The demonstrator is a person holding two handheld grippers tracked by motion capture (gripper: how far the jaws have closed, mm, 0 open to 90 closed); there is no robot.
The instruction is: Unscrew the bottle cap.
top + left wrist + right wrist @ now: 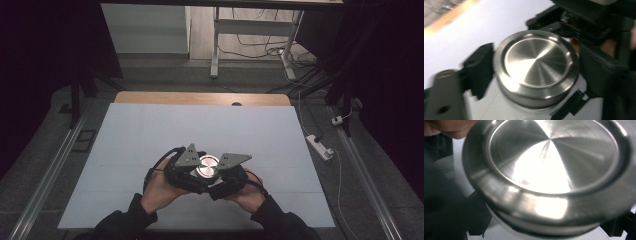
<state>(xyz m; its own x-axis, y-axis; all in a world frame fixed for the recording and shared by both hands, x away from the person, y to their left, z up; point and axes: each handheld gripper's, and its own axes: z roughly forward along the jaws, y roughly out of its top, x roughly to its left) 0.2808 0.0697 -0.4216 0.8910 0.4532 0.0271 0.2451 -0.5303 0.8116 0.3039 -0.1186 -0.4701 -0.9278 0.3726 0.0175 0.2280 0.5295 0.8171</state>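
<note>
A round metal lid (pixel 207 166) with a brushed, shiny top sits on a white container near the front middle of the pale desk (pixel 150 130), between the two grippers. The right gripper (pixel 220 176) is clamped on the container just under the lid's rim. The left gripper (pixel 192 172) has its black jaws on either side of the lid, close against its edge; whether they press on it I cannot tell.

hidden: container body under steel lid (pixel 554 170) | blurred: lid rim (motion smear)
</note>
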